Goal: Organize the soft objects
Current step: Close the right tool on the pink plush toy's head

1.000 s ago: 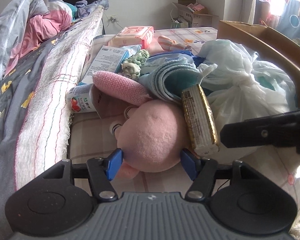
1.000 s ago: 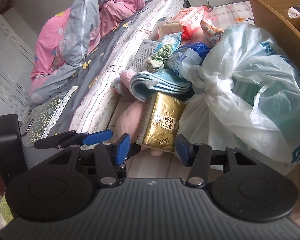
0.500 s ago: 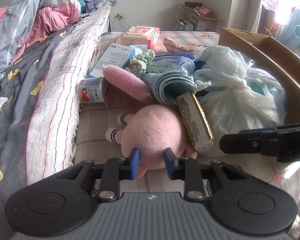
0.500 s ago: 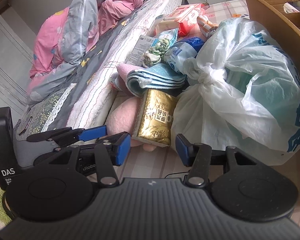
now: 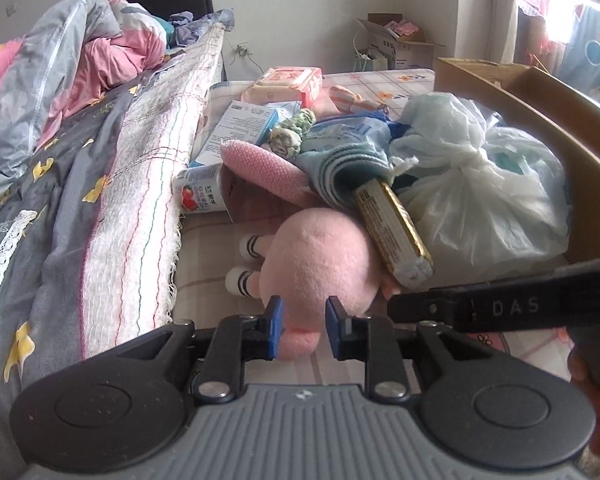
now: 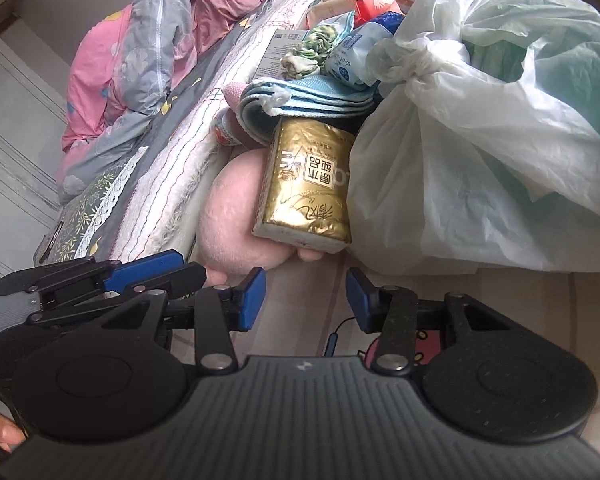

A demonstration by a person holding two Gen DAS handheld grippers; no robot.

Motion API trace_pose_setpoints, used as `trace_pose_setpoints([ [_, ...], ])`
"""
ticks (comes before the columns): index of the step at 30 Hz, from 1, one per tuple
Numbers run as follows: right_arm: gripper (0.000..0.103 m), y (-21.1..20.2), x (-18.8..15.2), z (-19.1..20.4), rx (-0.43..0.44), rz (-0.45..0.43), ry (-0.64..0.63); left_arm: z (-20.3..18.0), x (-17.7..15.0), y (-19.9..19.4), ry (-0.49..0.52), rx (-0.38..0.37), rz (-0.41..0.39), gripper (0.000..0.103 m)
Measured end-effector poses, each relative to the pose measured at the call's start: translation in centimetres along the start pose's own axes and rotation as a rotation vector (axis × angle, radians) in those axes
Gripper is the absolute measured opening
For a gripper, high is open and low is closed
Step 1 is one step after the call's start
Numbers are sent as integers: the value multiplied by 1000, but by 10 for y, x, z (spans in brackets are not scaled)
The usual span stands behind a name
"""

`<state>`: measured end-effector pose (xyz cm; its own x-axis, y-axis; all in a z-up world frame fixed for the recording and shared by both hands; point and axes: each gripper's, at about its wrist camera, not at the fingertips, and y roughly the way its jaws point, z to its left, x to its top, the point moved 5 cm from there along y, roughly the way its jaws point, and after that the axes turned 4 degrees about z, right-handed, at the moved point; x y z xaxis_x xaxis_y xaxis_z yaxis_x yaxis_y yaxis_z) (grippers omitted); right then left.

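The left gripper (image 5: 300, 330) has a lobe of the pink plush (image 5: 320, 264) between its blue pads, and its jaws are opening slightly; the pads look to be touching the fabric, so I read it as a light pinch on the plush. The step in hand looks like getting the plush out of the heap. Just right of it, the right gripper (image 6: 306, 300) hovers with nothing between its jaws, which are closing, and points at the gold tissue pack (image 6: 306, 192) just ahead, which leans on the plush. Beyond the pack lie a folded blue towel (image 6: 308, 98) and a tied plastic bag (image 6: 480, 140), then a cardboard box (image 5: 540, 92) at far right. Next, I judge, the pack must be lifted or steadied so the plush slides free without toppling the towel.
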<state>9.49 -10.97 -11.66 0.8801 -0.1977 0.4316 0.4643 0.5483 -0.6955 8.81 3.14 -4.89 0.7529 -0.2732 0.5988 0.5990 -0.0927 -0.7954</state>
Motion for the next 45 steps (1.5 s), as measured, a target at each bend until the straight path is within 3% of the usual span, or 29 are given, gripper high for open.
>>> trace_pose_setpoints([
  [6, 36, 21, 3, -3, 11, -44, 63, 19, 24, 16, -96, 2, -31, 24],
  [11, 31, 29, 4, -10, 30, -83, 121, 21, 30, 24, -77, 29, -15, 24],
  [16, 31, 32, 2, -11, 137, -77, 188, 29, 26, 30, -78, 82, -1, 19],
  [26, 32, 45, 7, -4, 178, -65, 217, 43, 20, 37, -101, 104, 23, 18],
  [29, 25, 45, 10, -1, 194, -81, 203, 44, 18, 37, -100, 97, 24, 18],
  [30, 15, 44, 11, 1, 209, -81, 198, 44, 17, 36, -100, 98, 22, 18],
  [33, 12, 37, 11, 5, 220, -97, 166, 45, 12, 33, -98, 87, 24, 19],
  [37, 10, 21, 13, 11, 244, -118, 136, 39, 1, 20, -55, 66, 12, 31],
  [39, 10, 13, 15, 14, 254, -131, 126, 31, -8, 13, -11, 60, 2, 46],
  [41, 10, 3, 17, 14, 260, -143, 120, 22, -15, 9, 24, 53, -1, 54],
  [45, 9, -9, 18, 15, 277, -145, 132, 5, -21, -4, 47, -12, -10, 64],
])
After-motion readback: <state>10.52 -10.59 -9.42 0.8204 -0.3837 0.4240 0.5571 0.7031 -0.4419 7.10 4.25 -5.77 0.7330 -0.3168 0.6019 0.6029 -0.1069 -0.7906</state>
